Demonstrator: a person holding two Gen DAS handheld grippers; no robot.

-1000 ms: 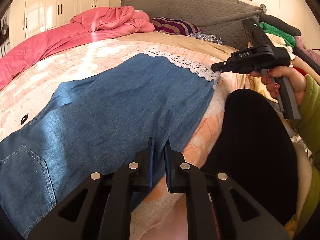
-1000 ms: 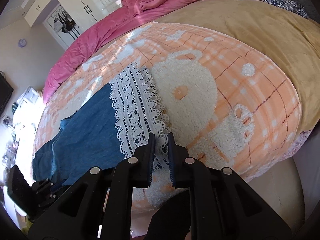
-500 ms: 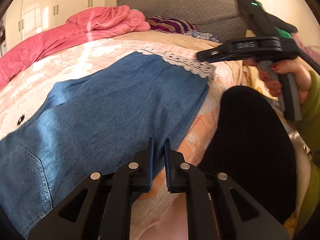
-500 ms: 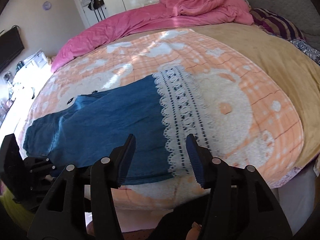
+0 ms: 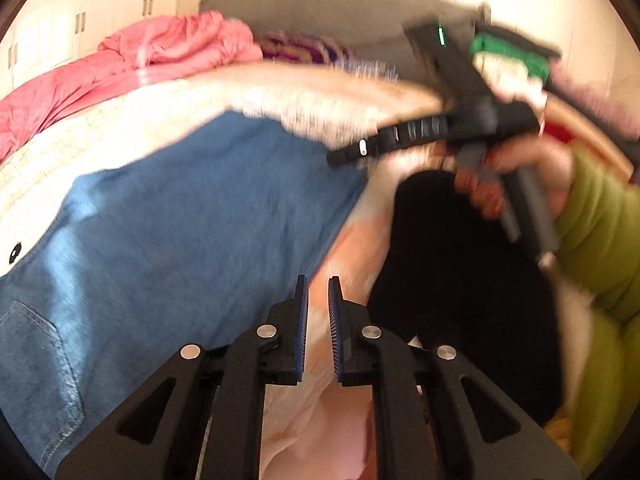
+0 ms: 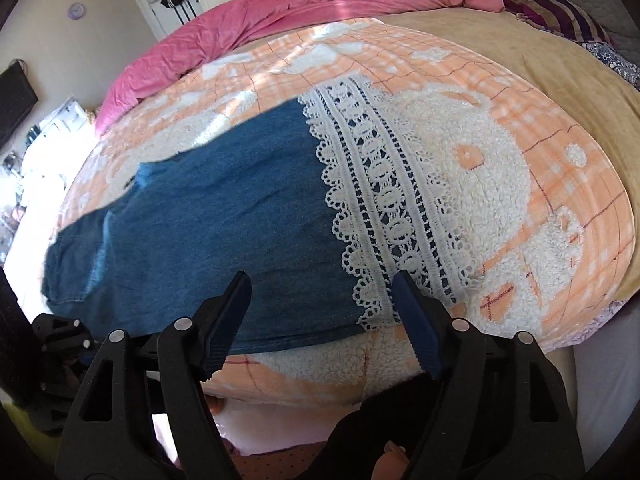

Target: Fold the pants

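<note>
- The denim pants (image 6: 224,232) lie spread flat on the bed, on an orange-and-white fleece blanket (image 6: 460,152), with the near edge close to the bed's front side.
- Their white lace hem (image 6: 384,208) runs across the leg end, on the right in my right wrist view; the waist end with a back pocket (image 5: 36,352) shows at the lower left of my left wrist view.
- My left gripper (image 5: 318,320) hangs over the near edge of the pants, just off the denim and above the blanket; its fingers (image 5: 300,328) are closed to a narrow slit with nothing between them.
- My right gripper (image 6: 322,320) hovers over the near corner of the leg end; its fingers (image 6: 416,332) are opening and stand wide apart, and they press on nothing, with denim and lace seen through the gap.
- In the left wrist view my right hand (image 5: 516,184), in a green sleeve (image 5: 600,232), holds that gripper's handle beside the lace hem; the picture is blurred there.
- A pink duvet (image 6: 280,12) is bunched at the far side of the bed, with a tan sheet (image 6: 540,64) to its right.
</note>
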